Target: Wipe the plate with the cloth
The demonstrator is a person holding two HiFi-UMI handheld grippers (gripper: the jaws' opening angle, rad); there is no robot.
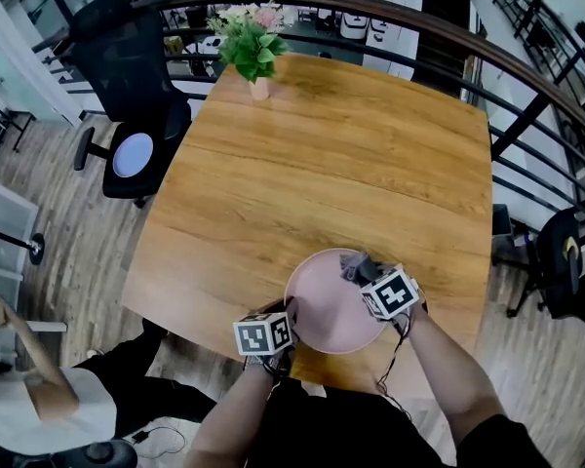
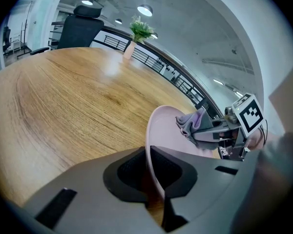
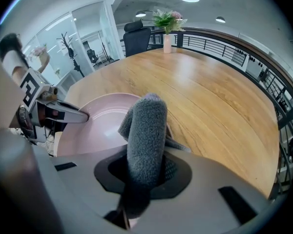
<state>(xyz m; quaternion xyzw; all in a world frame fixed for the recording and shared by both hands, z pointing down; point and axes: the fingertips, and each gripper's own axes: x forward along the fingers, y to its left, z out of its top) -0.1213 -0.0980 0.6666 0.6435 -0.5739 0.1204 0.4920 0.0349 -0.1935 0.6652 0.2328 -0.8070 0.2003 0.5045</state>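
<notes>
Forearms [image 1: 447, 378] reach in from the bottom edge of the head view, both angled down toward a pink plate [image 1: 324, 315] that lies on the wooden surface [image 1: 322, 164] near its close edge. Each carries a cube printed with a black-and-white square marker. The left hand-held gripper [image 1: 291, 309] meets the plate's near-left rim. The right hand-held gripper [image 1: 358, 271] points steeply down at the far-right rim, with a grey cloth [image 1: 352, 264] at its tip. Flowers [image 1: 252, 37] stand at the surface's far end, and an office chair [image 1: 136, 86] is beside it.

Left gripper view: the jaws stand narrowly apart and clamp the plate's rim, which runs edge-on between them. Across the plate, the other gripper presses the bunched cloth onto the plate's inner face.

Right gripper view: the jaws are closed on a thick roll of the fuzzy cloth, which juts out past the tips over the plate's edge. The left gripper's finger [image 3: 68, 115] lies on the opposite rim.
</notes>
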